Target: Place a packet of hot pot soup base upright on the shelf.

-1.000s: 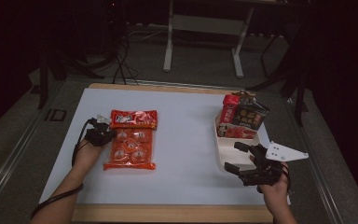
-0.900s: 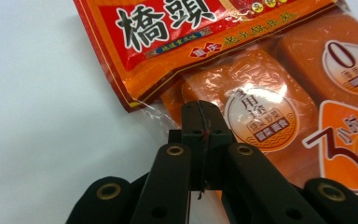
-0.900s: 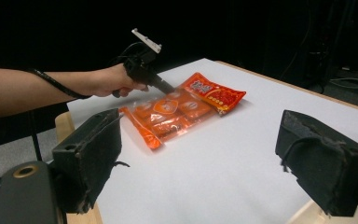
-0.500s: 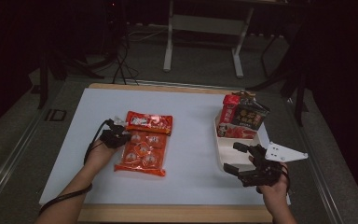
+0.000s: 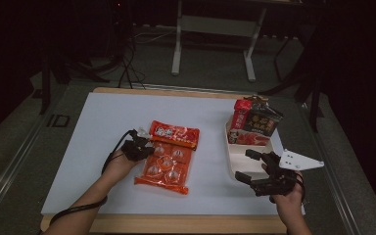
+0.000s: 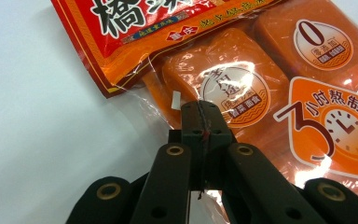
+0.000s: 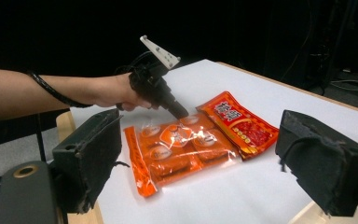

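Observation:
An orange-red snack bag (image 5: 169, 156) with several wrapped pieces inside lies flat on the white table cover (image 5: 98, 122), left of centre. My left gripper (image 5: 144, 147) is at the bag's left edge, tilted down, its jaws shut on the clear edge of the bag (image 6: 284, 70); in the left gripper view the gripper (image 6: 200, 109) shows its jaws pressed together over the plastic. My right gripper (image 5: 244, 164) hangs open at the front right, beside the white tray (image 5: 275, 147), with nothing between its jaws. The right gripper view looks across at the bag (image 7: 186, 144) and the left gripper (image 7: 182, 113).
The white tray holds red and dark snack packets (image 5: 254, 122) standing at its far end. The wooden table edge (image 5: 176, 224) runs along the front. Dark floor, cables and a metal stand (image 5: 213, 39) lie beyond the table.
The left gripper has slid to the right across the table, and the snack bag has moved right with it, toward the centre. The right gripper has stayed where it was.

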Available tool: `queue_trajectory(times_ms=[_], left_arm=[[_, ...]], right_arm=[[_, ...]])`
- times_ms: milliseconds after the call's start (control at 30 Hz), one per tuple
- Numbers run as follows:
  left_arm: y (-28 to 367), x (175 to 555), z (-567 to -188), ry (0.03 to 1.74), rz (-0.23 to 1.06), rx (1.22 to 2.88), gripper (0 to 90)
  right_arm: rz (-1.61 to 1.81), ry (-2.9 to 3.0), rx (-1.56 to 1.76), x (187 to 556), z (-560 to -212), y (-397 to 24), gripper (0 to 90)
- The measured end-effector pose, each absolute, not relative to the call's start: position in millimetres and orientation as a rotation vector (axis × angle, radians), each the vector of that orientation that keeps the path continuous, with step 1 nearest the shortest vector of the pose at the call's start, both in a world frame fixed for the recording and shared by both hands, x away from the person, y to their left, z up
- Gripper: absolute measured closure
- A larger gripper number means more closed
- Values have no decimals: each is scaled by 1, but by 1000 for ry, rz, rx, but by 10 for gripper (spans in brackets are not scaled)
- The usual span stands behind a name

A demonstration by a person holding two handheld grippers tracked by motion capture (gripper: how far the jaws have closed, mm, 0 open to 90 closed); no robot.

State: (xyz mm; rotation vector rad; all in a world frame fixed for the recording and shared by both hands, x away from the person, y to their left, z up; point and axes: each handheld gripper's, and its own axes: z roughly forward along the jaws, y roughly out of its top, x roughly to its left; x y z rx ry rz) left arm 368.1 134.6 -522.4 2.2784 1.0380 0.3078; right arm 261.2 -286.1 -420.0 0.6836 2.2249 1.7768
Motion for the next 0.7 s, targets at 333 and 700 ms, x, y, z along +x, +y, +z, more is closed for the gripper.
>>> queue_trajectory(times_ms=[333,700], left_arm=[[153,345,-509,1018,288,2223,900],[164,323,-523,1035,228,2246,900]], right_arm=[[1780,2221,686,261,-421,-288,143],[1774,2227,675,260,-419,-284,142]])
